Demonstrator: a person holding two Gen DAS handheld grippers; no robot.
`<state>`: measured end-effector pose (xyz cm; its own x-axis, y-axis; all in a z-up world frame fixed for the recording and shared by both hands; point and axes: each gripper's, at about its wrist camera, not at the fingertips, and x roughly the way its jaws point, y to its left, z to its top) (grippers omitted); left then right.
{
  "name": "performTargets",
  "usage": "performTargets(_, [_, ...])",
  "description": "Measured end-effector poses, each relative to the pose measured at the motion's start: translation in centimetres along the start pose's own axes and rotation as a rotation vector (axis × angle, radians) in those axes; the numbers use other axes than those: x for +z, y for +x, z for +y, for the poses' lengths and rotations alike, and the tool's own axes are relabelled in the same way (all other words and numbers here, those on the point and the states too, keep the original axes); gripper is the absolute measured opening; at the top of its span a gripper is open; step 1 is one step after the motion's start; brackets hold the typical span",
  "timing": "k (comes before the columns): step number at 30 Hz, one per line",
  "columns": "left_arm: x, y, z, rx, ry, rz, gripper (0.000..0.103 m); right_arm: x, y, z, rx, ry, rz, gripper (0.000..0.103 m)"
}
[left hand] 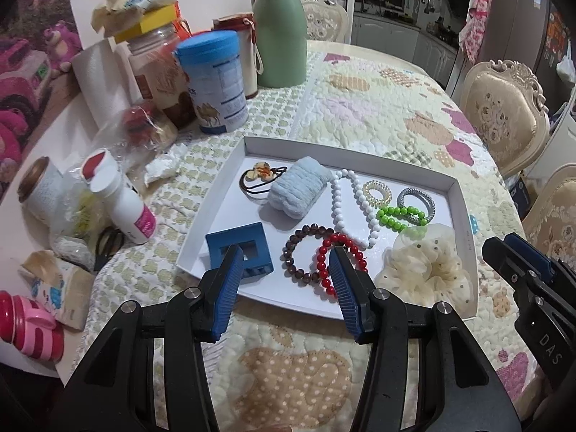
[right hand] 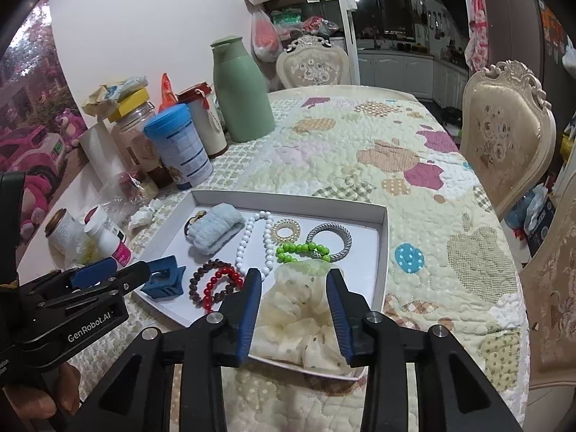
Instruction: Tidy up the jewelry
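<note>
Bracelets, a white bead necklace (left hand: 354, 203) and hair ties are seen gathered in the white tray (left hand: 216, 194) on the quilted worktop, little apparently left, both grippers' jaws held wide and empty.

Bracelets (left hand: 306, 253), scrunchies (left hand: 428, 270), possibly hair ties (left hand: 257, 180) fill white tray (left hand: 464, 216).

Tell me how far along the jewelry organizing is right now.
Hard to tell what is done: every piece lies together in the shallow white cardboard tray, from the red bead bracelet to the long white bead necklace. Nothing is in hand: the left gripper and right gripper are both open and empty, the right framing the cream sheer scrunchie. Any sorting remains.
</note>
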<state>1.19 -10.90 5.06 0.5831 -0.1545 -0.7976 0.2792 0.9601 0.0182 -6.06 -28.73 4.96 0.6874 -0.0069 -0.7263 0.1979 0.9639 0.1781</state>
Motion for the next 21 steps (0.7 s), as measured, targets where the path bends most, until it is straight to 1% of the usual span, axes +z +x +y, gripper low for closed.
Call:
performTargets(9, [-0.7, -2.0, 0.1, 0.014, 0.003, -0.035, 0.049, -0.7, -1.6, 0.8, 0.006, -0.030, -0.010, 0.036])
performTargets(21, [-1.3, -3.1, 0.2, 0.028, 0.011, -0.050, 0.049, -1.3, -2.2, 1.0, 0.007, -0.045, -0.005, 0.036])
